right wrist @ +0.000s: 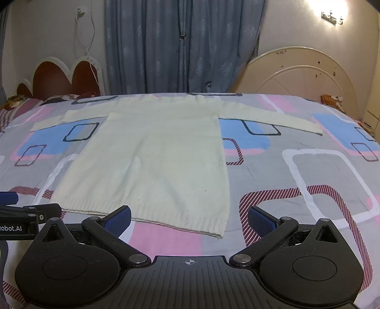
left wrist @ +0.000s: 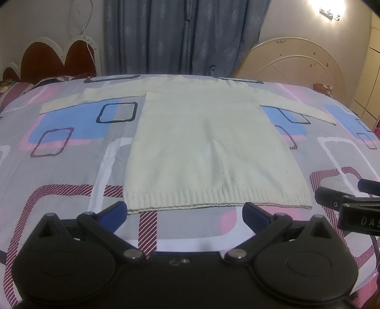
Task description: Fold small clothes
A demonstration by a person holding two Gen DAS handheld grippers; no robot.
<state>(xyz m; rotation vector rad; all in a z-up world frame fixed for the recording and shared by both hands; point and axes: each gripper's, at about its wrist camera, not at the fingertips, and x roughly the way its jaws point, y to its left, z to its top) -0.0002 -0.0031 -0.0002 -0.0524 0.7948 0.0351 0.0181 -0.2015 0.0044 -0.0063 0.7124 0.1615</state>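
The left gripper (left wrist: 184, 211) has its two fingers spread wide apart, and nothing is between them. Its blue pads (left wrist: 118, 211) hang just above the bed, right in front of the bottom edge of the sweater. The right gripper (right wrist: 190, 217) is the same: fingers wide apart, holding nothing, blue pads (right wrist: 260, 219) close to the bottom edge. The two grippers sit side by side (each one shows up at the edge of the other's view), and neither one is touching the sweater as far as I can see.

The sweater (left wrist: 204, 147) is cream-white and knitted. It lies flat on the bed with its ribbed bottom band (left wrist: 213, 202) nearest the grippers and its neck at the far side. Both sleeves are stretched straight out. The left sleeve (left wrist: 87, 99) reaches toward the headboard side, and the right sleeve (left wrist: 301, 109) reaches the other way and slants a little toward the near side. The body looks smooth, with only soft wrinkles.

Under it is a bedsheet (left wrist: 71, 152) with grey, pink and blue patches and boxes drawn in dark red stripes, white and dark blue.

Past the bed, a dark red headboard (left wrist: 54, 59) with white bumpy edges stands on the left. A white cable (left wrist: 83, 26) hangs down the wall above it. Blue-grey curtains (left wrist: 180, 35) hang in the middle, drawn together. A cream round bed frame (left wrist: 296, 64) leans on the right, and a bright light (left wrist: 327, 9) shines high on the wall there.
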